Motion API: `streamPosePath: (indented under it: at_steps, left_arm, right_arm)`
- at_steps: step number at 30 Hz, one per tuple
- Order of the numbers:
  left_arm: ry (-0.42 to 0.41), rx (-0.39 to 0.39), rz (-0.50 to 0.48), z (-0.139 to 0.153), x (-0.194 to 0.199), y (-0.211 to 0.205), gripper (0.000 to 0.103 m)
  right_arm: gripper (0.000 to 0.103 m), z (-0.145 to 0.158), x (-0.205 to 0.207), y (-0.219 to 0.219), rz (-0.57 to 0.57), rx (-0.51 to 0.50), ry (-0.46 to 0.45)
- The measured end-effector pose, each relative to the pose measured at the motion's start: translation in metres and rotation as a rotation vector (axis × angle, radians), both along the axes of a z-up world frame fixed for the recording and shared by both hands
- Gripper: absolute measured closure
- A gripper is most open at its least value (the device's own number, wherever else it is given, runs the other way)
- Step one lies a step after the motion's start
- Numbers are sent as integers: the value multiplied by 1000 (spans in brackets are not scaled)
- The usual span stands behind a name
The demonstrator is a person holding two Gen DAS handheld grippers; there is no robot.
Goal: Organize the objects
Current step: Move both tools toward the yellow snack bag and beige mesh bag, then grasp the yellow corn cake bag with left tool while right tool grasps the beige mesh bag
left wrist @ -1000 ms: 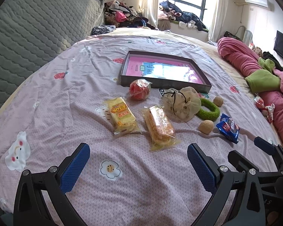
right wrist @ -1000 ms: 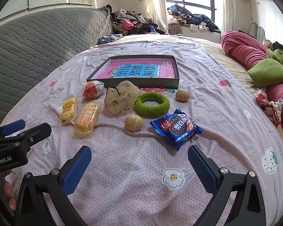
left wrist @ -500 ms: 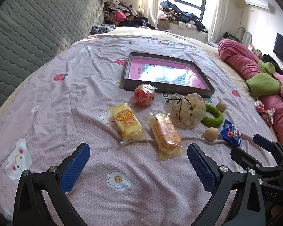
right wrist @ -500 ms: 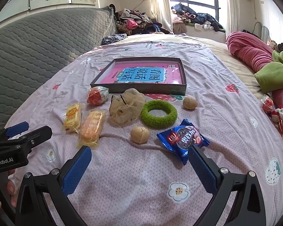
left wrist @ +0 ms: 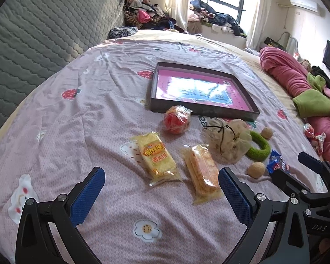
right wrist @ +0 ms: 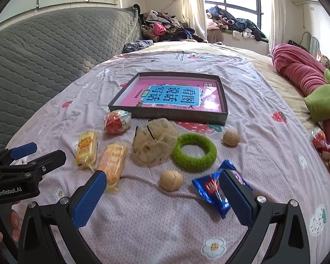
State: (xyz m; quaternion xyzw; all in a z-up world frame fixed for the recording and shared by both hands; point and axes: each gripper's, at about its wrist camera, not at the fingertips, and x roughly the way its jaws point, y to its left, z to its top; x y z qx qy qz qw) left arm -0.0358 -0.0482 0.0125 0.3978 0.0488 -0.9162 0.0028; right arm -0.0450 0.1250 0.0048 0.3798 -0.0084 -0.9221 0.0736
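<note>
Both my grippers hang with jaws spread wide and nothing between the pads. My left gripper (left wrist: 161,182) hovers over the bedspread (left wrist: 77,132) with the yellow snack pack (left wrist: 157,157) and the orange snack pack (left wrist: 203,172) lying just ahead, the orange one close to my right-hand pad. My right gripper (right wrist: 162,186) frames a walnut (right wrist: 171,180), and its right-hand pad overlaps the blue cookie packet (right wrist: 211,190) in view; I cannot tell whether it touches.

Beyond those lie the green ring (right wrist: 194,151), touching the mesh pouch (right wrist: 155,143), then a second walnut (right wrist: 231,138) off alone to the right and the red wrapped ball (right wrist: 116,122) near the tray's front left corner. The dark tray (right wrist: 171,114) sits farther up the bed with a pink book flat inside it.

For room: bare bedspread spreads left of the snacks and behind the tray. The grey headboard (right wrist: 44,55) bounds the left side, a pink blanket (right wrist: 297,70) the right. My left gripper shows at the left rim of the right view, well apart from the items.
</note>
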Motion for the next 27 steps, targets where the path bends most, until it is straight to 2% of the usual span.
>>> streamPosePath:
  at_steps: [3,11,23,27]
  left_arm:
    - [6,-50,28,2,-8,-1,0]
    - [-2,-27,37,1,-33,-13,0]
    - [-75,-34,45,-32,-68,-16,0]
    - [-89,-68,65,-40,-78,-16,0]
  right_arm:
    - [0,1,-10,-5,4,17,0]
    - [0,0,-39,-19,16,65,-17]
    - [0,-23,-84,-34,40,138,-81]
    - [0,-31,-98,-36,37,166,-105]
